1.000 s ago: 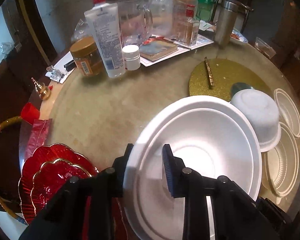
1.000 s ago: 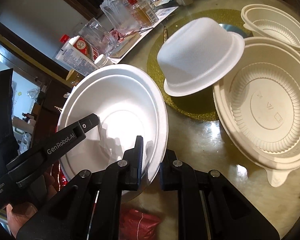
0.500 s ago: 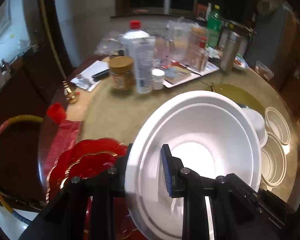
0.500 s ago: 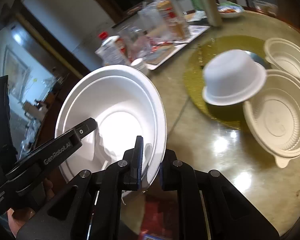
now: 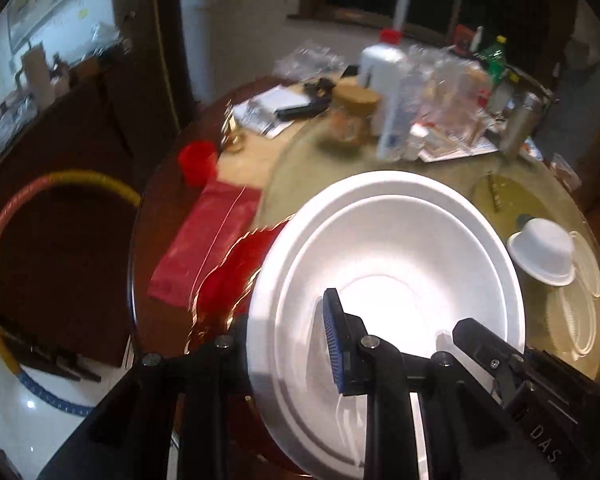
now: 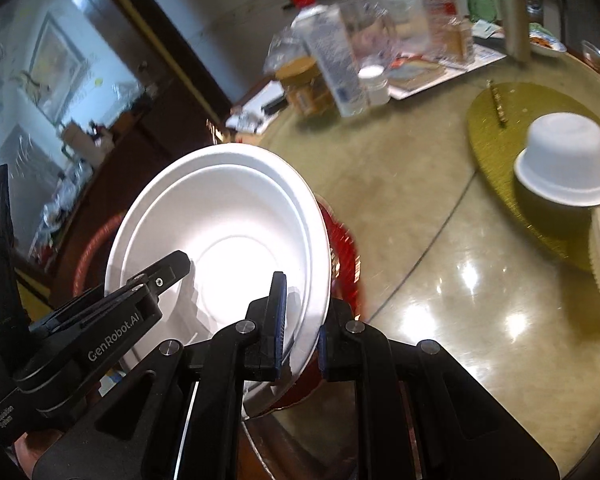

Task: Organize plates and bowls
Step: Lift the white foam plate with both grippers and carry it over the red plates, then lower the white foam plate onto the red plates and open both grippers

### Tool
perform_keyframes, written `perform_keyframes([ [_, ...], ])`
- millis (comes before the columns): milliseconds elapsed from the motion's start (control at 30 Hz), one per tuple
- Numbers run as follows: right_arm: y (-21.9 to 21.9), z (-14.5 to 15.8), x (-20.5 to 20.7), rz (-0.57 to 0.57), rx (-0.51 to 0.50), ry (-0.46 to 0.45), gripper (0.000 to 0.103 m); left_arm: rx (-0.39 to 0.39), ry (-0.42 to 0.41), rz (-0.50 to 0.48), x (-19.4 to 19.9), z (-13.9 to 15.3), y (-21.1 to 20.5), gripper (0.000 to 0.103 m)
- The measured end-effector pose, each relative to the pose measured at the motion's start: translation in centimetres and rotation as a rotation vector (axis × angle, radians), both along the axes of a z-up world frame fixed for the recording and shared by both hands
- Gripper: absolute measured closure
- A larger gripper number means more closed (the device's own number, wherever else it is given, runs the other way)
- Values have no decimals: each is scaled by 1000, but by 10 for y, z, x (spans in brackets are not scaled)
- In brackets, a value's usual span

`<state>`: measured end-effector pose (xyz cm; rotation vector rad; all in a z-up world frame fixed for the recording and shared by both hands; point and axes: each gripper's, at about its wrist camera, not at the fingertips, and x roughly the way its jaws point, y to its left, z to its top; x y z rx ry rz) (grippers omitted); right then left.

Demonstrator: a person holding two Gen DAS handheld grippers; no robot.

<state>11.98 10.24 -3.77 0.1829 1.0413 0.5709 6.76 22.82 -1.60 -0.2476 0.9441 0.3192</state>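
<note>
Both grippers hold the stacked large white foam plates, also seen in the right wrist view, lifted above the table's near-left edge. My left gripper is shut on the plates' left rim. My right gripper is shut on their right rim. Red scalloped plates lie on the table under the white ones and show past them in the right wrist view. An upturned white bowl sits to the right, seen again in the right wrist view. Cream plastic bowls lie beside it.
The round glass table carries a gold mat, bottles, a jar, jugs and papers at the back. A red packet and red cup lie at the left. A coloured hoop stands off the table's left.
Both grippers have lifted the white plates up and back toward the near-left, over the red plates. The table and the upturned bowl now look farther away.
</note>
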Motion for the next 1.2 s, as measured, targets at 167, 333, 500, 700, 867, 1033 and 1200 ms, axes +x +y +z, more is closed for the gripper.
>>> perform_keyframes([
  [167, 18, -15, 1, 30, -47, 30, 90, -42, 65, 31, -1, -28, 17, 77],
  [333, 28, -22, 2, 48, -81, 50, 90, -54, 96, 52, -4, -39, 23, 75],
  [500, 30, -22, 5, 39, -133, 38, 87, -82, 72, 81, -10, -34, 32, 49],
  [700, 22, -12, 3, 19, -149, 4, 88, -37, 14, 104, -16, -15, 33, 44],
  [867, 11, -9, 4, -2, -136, 3, 88, -20, -39, 113, -23, 3, 29, 43],
  [1033, -11, -3, 1, -40, -95, -14, 87, -18, -106, 72, -24, 25, 8, 34],
  [1200, -61, 7, -8, -108, 12, -33, 74, 19, -186, -25, -21, 47, -38, 22],
])
